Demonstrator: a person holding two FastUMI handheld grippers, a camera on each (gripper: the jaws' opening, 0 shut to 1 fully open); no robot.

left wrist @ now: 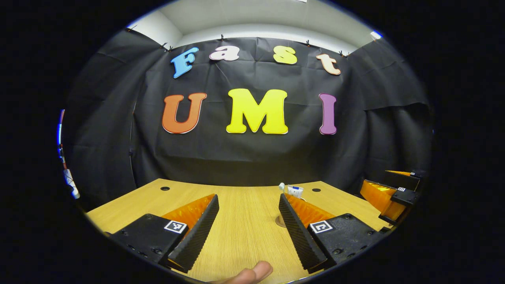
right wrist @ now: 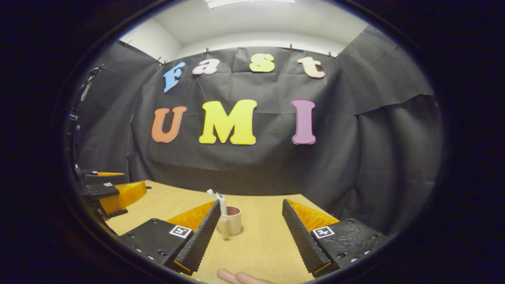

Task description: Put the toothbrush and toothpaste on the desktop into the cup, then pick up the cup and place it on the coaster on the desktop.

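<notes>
In the right gripper view a small tan cup stands upright on the wooden desktop, with a thin round coaster rim showing around its base. A toothbrush and a white toothpaste tube stick up out of the cup. My right gripper is open, and the cup sits just beside its left finger, apart from both. My left gripper is open over bare wood. Behind its right finger I see the toothpaste, the toothbrush head and a sliver of coaster.
The right gripper shows at the far right of the left gripper view, and the left gripper at the far left of the right gripper view. A fingertip pokes in at the bottom. The desktop has cable holes near its back edge.
</notes>
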